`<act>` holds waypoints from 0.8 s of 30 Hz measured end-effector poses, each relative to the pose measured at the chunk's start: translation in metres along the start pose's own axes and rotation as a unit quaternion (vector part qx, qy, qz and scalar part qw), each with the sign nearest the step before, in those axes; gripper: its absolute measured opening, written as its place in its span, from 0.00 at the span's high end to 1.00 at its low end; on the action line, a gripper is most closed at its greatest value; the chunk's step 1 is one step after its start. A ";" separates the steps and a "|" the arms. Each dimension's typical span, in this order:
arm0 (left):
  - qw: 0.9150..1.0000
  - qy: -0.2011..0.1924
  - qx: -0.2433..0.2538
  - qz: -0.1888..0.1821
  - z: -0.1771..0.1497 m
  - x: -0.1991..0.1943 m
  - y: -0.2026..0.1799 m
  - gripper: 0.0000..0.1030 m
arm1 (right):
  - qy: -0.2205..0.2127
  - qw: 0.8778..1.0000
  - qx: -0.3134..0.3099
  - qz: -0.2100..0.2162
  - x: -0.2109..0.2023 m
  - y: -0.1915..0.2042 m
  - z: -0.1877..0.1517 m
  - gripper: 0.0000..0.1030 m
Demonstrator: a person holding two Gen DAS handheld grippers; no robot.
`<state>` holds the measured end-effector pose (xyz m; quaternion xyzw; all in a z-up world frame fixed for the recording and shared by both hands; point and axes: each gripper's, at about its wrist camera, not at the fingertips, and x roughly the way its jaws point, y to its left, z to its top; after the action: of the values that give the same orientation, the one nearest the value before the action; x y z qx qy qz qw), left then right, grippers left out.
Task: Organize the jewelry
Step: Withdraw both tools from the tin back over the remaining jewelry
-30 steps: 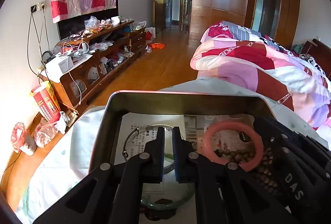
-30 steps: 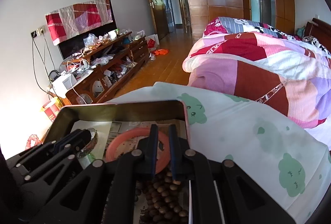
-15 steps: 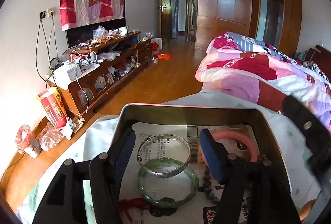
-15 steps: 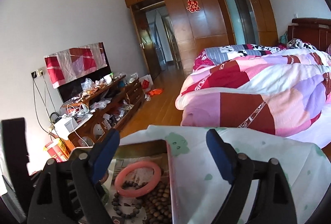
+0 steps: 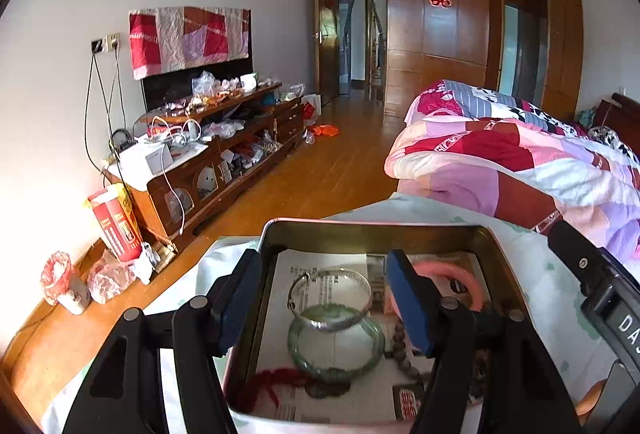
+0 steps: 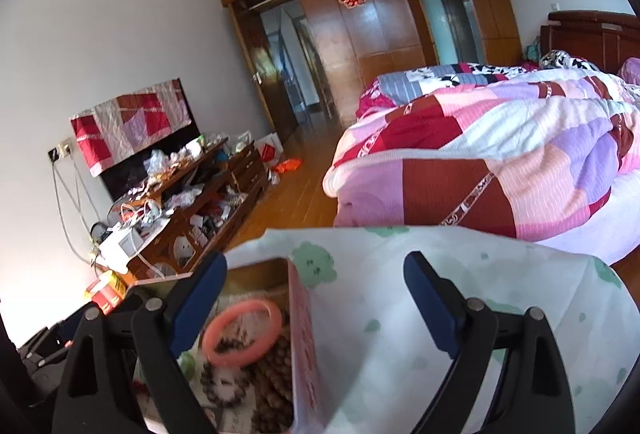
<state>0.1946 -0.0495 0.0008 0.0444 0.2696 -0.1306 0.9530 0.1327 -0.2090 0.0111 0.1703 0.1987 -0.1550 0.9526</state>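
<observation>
both tongs are off the jewelry now. a second ago each pair was pinched nearly closed down in the box; now the left tongs [image 5: 324,308] stand spread and empty. between their blue pads [image 5: 408,308], lower down in the shallow rectangular metal tin [image 5: 376,234], the thin silver bangle [image 5: 330,298] leans on the translucent green jade bangle [image 5: 336,346], both free on the printed paper lining. a red cord [image 5: 276,380] lies near the left pad's base. just past the right pad sits the smooth pink ring bangle [image 5: 464,284], with a strand of brown wooden beads [image 5: 404,348] curling beneath it.

over to the right tongs [image 6: 316,298]: their jaws have just been opening too, wider yet, gripping nothing. they straddle the tin's right wall, left pad over the pink bangle and bead heap, right pad out above the pale cloth with green prints [image 6: 400,314].

reading it: bangles and beads all lie inside the tin, both tools backing up and away, so this placement looks finished. beyond the tin, wooden floor, then the patchwork quilt [image 6: 500,153] off right.
</observation>
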 end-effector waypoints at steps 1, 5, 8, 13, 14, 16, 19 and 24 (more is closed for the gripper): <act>1.000 -0.001 0.003 0.004 -0.002 -0.004 -0.001 0.36 | 0.001 1.000 -0.004 0.000 -0.002 -0.001 -0.001 0.10; 1.000 -0.008 0.007 0.011 -0.009 -0.025 -0.004 0.36 | 0.008 1.000 -0.025 -0.004 -0.014 -0.003 -0.008 0.10; 1.000 -0.015 0.005 0.022 -0.017 -0.041 -0.005 0.36 | 0.005 0.999 -0.033 -0.005 -0.026 -0.006 -0.012 0.10; 0.999 -0.006 -0.027 0.026 -0.031 -0.056 -0.001 0.36 | 0.014 0.999 -0.051 -0.004 -0.042 -0.008 -0.025 0.10; 0.999 -0.006 -0.035 0.027 -0.035 -0.059 0.000 0.36 | 0.015 0.998 -0.054 -0.004 -0.042 -0.008 -0.026 0.10; 0.999 -0.009 -0.042 0.029 -0.042 -0.068 0.000 0.36 | 0.017 0.998 -0.063 -0.004 -0.048 -0.008 -0.031 0.10; 0.998 -0.015 -0.040 0.045 -0.050 -0.076 -0.004 0.36 | 0.022 0.997 -0.070 0.001 -0.054 -0.009 -0.037 0.10; 0.997 -0.012 -0.048 0.060 -0.066 -0.084 -0.006 0.36 | 0.025 0.997 -0.075 0.004 -0.061 -0.007 -0.045 0.10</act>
<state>0.0914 -0.0259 -0.0114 0.0131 0.2608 -0.0608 0.9634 0.0623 -0.1842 -0.0028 0.1030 0.2325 -0.1313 0.9582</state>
